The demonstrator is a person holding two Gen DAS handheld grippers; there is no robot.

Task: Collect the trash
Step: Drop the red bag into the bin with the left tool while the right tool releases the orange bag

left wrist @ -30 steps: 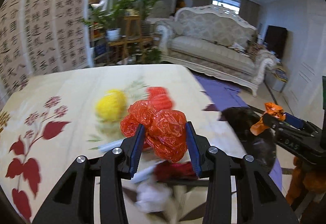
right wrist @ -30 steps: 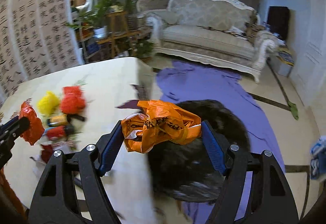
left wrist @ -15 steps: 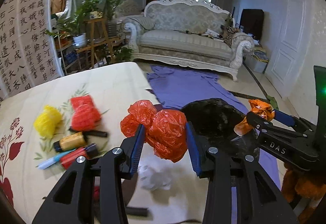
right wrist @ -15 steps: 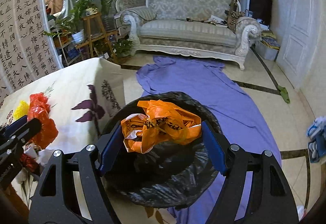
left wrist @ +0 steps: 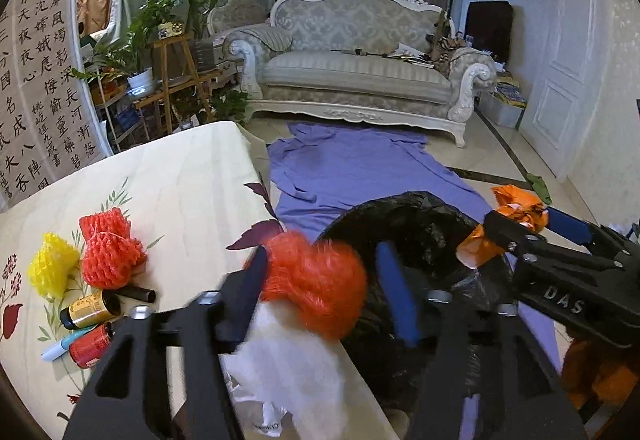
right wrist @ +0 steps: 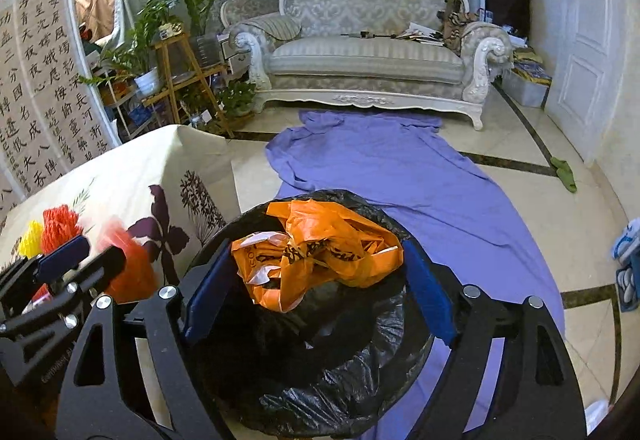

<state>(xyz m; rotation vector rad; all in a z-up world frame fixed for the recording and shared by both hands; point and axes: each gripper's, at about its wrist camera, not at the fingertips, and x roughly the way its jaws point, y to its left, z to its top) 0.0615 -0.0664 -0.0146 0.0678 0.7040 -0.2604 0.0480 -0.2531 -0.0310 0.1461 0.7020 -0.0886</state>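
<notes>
Two handheld grippers reach toward a bin lined with a black trash bag (right wrist: 320,372), which stands on the floor beside a table (left wrist: 180,175) covered in a cream floral cloth.

The left gripper (left wrist: 320,290) has a crumpled red plastic bag (left wrist: 316,288) between its fingers. Its jaws have just been opening: the bag is blurred, it lies against the left blue pad, and a clear gap shows between it and the right pad, so the fingers are spread and no longer pinching it. The bag sits over the table's edge, right beside the bin's rim.

The right gripper (right wrist: 316,280) has a crumpled orange plastic bag (right wrist: 316,248) between its blue pads, directly above the bin's open mouth. Its jaws have also just been opening and stand wide; the bag reaches both pads, but whether they press on it cannot be told.

On the table lie a yellow mesh ball (left wrist: 52,268), a red mesh wad (left wrist: 108,256) touching it, a small bottle with a yellow label (left wrist: 90,310), a red can (left wrist: 90,344), a pen (left wrist: 60,346) and a piece of white plastic (left wrist: 292,368) near the edge.

A purple cloth (right wrist: 392,175) is spread over the floor toward a pale sofa (right wrist: 368,51).
</notes>
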